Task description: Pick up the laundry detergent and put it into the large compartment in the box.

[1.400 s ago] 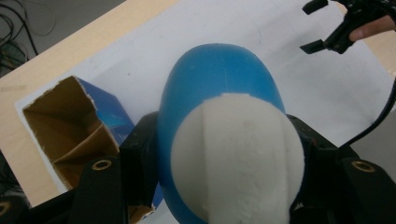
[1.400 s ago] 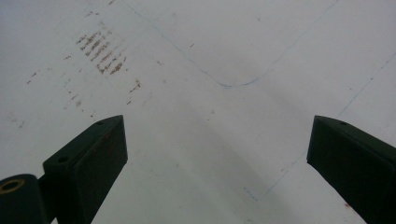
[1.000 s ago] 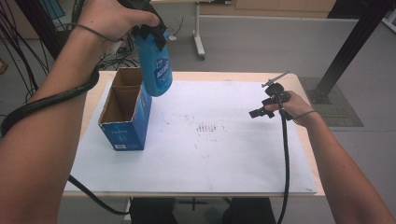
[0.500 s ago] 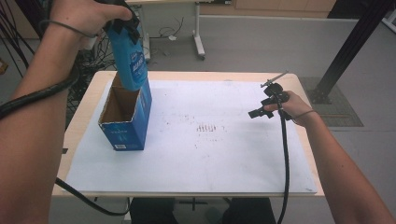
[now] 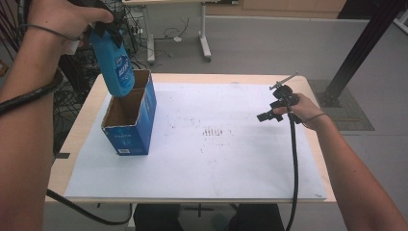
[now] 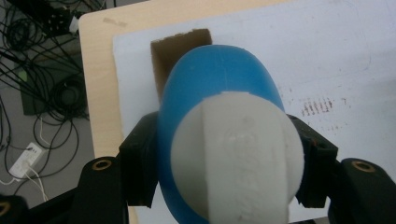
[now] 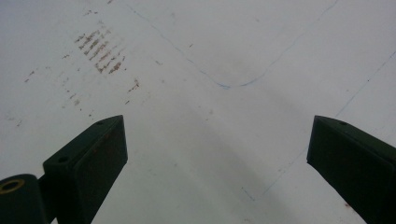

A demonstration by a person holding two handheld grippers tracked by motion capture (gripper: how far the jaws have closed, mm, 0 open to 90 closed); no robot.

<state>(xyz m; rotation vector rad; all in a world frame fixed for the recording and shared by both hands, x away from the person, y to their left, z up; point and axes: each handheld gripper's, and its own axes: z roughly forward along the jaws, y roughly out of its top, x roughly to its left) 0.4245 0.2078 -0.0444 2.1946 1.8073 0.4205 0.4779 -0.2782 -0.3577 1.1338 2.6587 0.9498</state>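
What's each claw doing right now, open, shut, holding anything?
Left claw: shut on the blue bottle, above the open cardboard box.
Right claw: open, holding nothing, over the white sheet.

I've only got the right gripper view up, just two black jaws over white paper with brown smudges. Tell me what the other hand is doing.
Observer: The left gripper is shut on a blue bottle, gripping it up near its white cap.
Operator: Where's the bottle relative to the table?
Observer: It hangs in the air with its base over the open top of a blue cardboard box near the table's left edge.
Operator: Anything already in that box?
Observer: In the high view the part of the inside that shows is bare brown cardboard.
Operator: And my gripper?
Observer: The right gripper rests open near the right edge of the white sheet, holding nothing.
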